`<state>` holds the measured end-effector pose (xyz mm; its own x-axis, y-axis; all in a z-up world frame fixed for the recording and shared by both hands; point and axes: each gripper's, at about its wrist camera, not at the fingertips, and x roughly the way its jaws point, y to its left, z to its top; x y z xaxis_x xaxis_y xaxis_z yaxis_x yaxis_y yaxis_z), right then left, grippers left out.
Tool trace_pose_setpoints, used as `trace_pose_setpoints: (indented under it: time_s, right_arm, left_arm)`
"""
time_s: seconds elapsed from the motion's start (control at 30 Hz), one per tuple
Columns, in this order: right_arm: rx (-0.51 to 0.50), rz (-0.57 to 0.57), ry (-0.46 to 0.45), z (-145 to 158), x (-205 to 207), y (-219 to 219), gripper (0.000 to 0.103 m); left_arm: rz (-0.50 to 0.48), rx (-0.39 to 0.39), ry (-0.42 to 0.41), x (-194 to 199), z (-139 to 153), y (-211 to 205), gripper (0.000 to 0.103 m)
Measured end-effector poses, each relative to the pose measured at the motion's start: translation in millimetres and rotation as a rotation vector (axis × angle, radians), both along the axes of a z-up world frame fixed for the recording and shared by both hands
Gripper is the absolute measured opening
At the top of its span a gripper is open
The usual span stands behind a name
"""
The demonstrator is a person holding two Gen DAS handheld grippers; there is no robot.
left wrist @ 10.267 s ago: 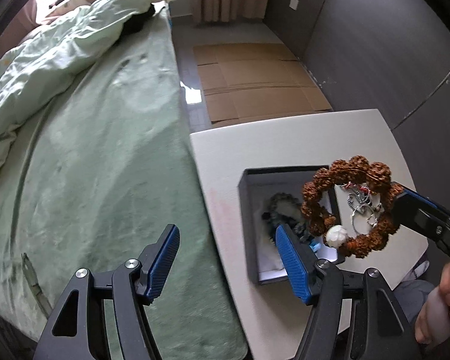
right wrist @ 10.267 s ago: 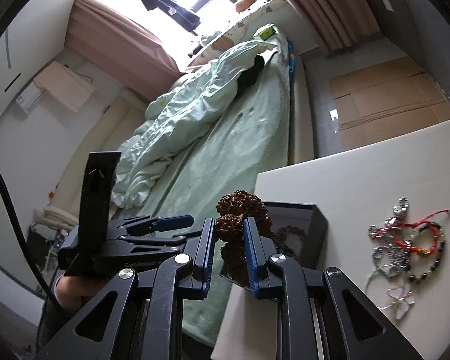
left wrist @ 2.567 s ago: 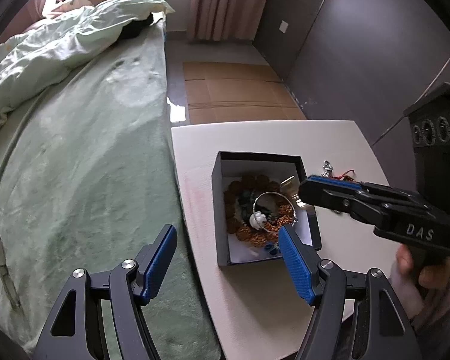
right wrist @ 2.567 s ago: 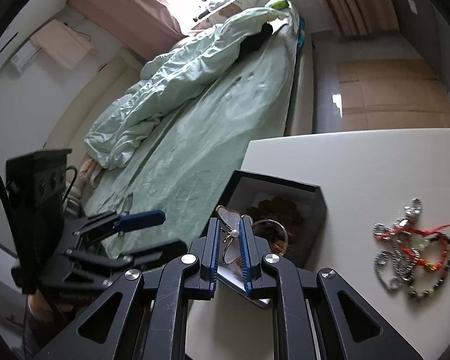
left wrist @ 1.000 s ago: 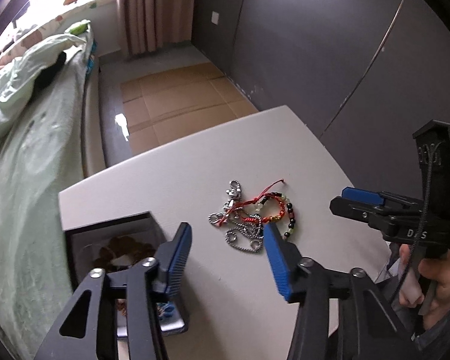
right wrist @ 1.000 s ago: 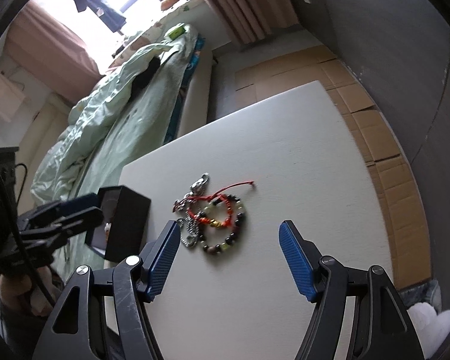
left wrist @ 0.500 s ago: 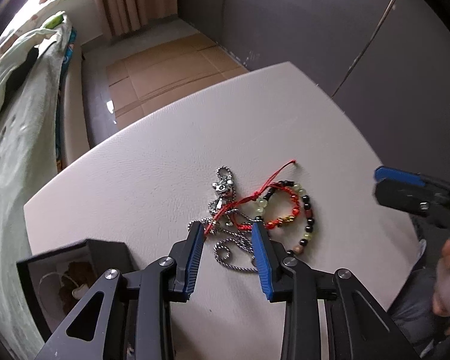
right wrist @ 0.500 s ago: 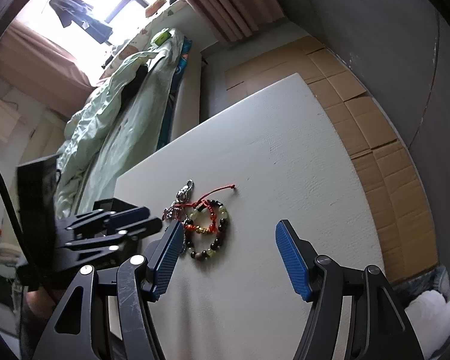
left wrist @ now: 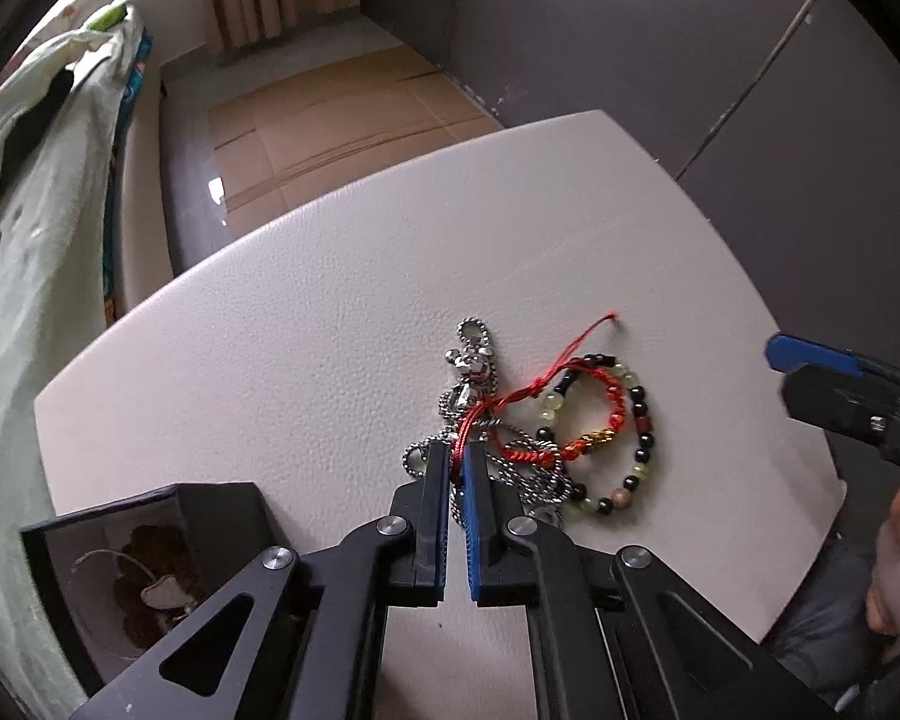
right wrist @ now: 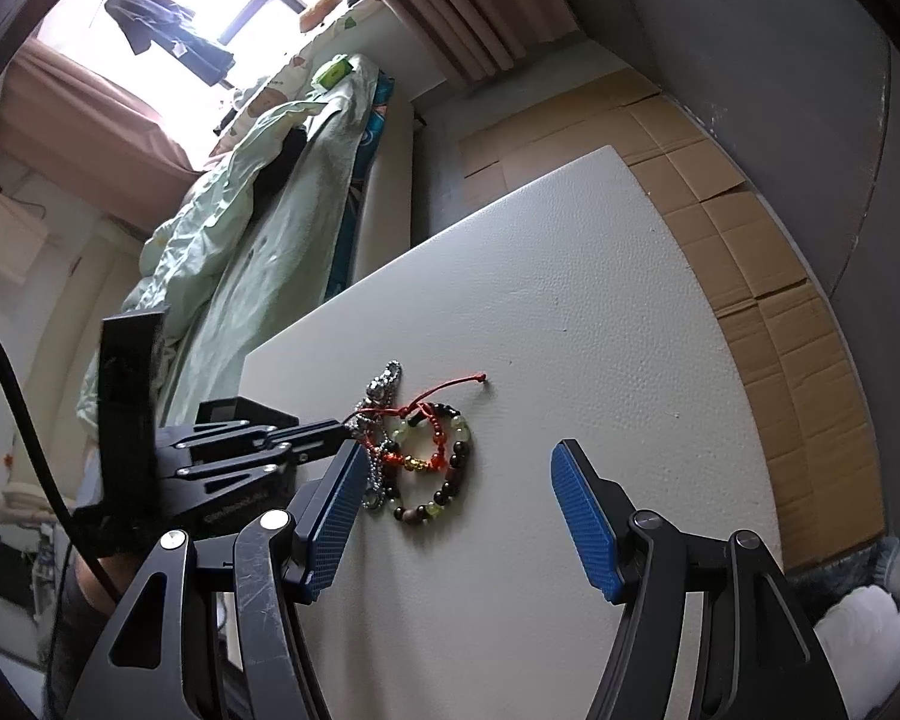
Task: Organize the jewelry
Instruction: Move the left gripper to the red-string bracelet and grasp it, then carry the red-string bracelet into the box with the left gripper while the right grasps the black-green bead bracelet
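The left gripper [left wrist: 457, 462] has its fingers nearly closed, pinching the red cord [left wrist: 513, 399] at the near-left edge of the tangle on the white table [left wrist: 306, 324]. The right gripper [right wrist: 456, 516] hangs wide open and empty, farther off. The black box [left wrist: 150, 504] lies near left.

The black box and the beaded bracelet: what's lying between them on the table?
In the left wrist view, the left gripper and silver chain lie between box and bracelet.

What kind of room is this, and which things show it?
Most likely a bedroom at home: a bed with a rumpled green duvet, curtains at a bright window, and a small white table beside the bed.
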<state>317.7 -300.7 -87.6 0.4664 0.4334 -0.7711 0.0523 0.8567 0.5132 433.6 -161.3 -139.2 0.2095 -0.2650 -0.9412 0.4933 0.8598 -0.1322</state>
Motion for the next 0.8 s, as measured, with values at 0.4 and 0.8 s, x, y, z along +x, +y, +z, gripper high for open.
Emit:
trace_pose_setpoints:
  time_s: [0.4, 0.8]
  right_arm:
    - [-0.049, 0.047, 0.046, -13.2, 7.6, 17.7, 0.065]
    - [-0.278, 0.096, 0.100, -29.9, 25.7, 58.6, 0.040]
  left_arm:
    - [-0.001, -0.065, -0.085, -15.0, 57.7, 3.1, 0.004]
    - [0.018, -0.100, -0.184, -32.8, 105.9, 24.4, 0.004]
